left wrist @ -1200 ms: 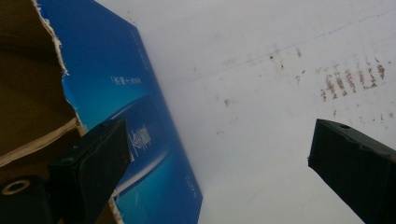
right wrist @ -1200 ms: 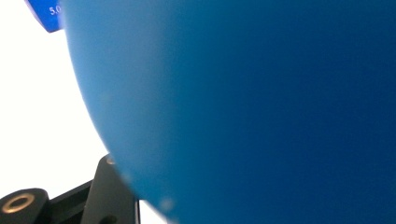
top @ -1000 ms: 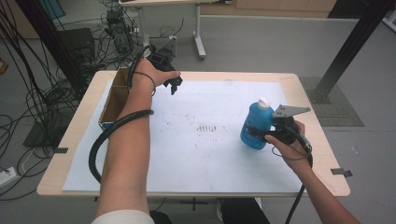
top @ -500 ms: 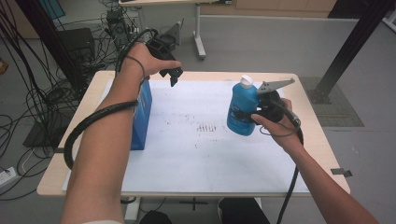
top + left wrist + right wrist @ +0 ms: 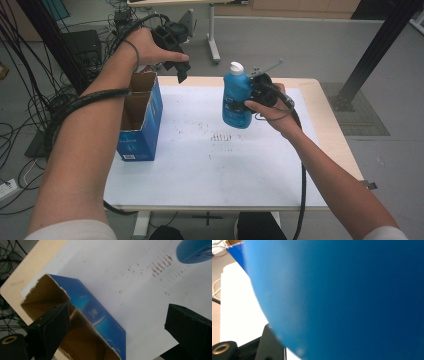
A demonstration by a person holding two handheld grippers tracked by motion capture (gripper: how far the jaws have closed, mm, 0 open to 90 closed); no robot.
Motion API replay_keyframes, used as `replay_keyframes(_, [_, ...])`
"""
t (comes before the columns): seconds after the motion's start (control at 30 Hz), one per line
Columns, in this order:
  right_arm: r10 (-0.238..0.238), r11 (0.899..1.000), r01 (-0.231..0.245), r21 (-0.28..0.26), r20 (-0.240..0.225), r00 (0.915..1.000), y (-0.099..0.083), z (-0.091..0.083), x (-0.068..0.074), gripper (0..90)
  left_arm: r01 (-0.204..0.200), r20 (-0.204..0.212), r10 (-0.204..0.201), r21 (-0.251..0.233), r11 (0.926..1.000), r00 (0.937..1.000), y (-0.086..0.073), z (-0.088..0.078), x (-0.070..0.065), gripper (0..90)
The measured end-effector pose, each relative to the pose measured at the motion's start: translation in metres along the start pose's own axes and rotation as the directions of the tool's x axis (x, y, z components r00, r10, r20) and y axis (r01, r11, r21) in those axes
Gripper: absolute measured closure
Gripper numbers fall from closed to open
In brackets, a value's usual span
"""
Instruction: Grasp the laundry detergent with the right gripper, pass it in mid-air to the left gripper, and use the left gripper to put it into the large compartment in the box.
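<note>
Above the white table (image 5: 240,170), the right tool (image 5: 252,97) pinches the blue plastic bottle (image 5: 236,97); keep it upright toward the open blue cardboard box (image 5: 140,120), the spread left tool (image 5: 177,62) clear.

- At upper left we saw black cables (image 5: 30,75) tangled on the grey floor (image 5: 300,50).
- We noted a second table's leg (image 5: 214,35) at top centre.
</note>
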State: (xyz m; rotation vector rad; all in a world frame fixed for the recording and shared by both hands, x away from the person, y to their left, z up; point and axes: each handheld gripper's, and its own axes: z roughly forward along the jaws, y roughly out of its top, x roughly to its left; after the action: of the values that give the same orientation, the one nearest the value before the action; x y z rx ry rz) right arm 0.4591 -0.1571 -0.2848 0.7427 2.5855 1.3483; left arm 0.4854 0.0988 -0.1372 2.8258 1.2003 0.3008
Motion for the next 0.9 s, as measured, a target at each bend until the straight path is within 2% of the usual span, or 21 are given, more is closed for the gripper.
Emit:
replay_keyframes(0.07, [-0.004, 1.0, 0.004, 0.003, -0.01, 0.9999, 0.005, 0.004, 0.0, 44.4, -0.014, 0.002, 0.014, 0.0, 0.9999, 0.9999, 0.0, -0.003, 0.001, 6.6])
replay_keyframes(0.13, [-0.017, 1.0, 0.018, 0.002, -0.045, 0.9988, 0.018, 0.017, 0.0, 44.4, -0.057, 0.005, 0.057, 0.006, 0.9983, 0.9984, 0.0, -0.01, 0.002, 6.6])
replay_keyframes(0.33, [-0.058, 0.998, 0.057, -0.008, -0.115, 0.9917, 0.041, 0.042, 0.004, 44.3, -0.134, 0.017, 0.134, -0.016, 0.9909, 0.9908, 0.0, -0.026, 0.001, 6.5])
replay_keyframes(0.6, [-0.125, 0.992, 0.121, -0.031, -0.205, 0.9707, 0.06, 0.072, 0.013, 44.4, -0.213, 0.021, 0.213, -0.036, 0.9765, 0.9767, -0.006, -0.045, 0.002, 6.6])
replay_keyframes(0.63, [-0.128, 0.992, 0.123, -0.035, -0.223, 0.9663, 0.062, 0.076, 0.015, 44.4, -0.213, 0.021, 0.213, -0.036, 0.9765, 0.9767, -0.006, -0.045, 0.002, 6.5])
replay_keyframes(0.77, [-0.155, 0.988, 0.149, -0.045, -0.26, 0.9531, 0.066, 0.088, 0.023, 44.3, -0.247, 0.035, 0.248, -0.038, 0.9683, 0.9681, -0.012, -0.048, 0.003, 6.5])
replay_keyframes(0.9, [-0.199, 0.98, 0.196, -0.04, -0.284, 0.9379, 0.067, 0.099, 0.032, 44.3, -0.275, 0.044, 0.277, -0.042, 0.9605, 0.9599, -0.017, -0.048, -0.001, 6.5])
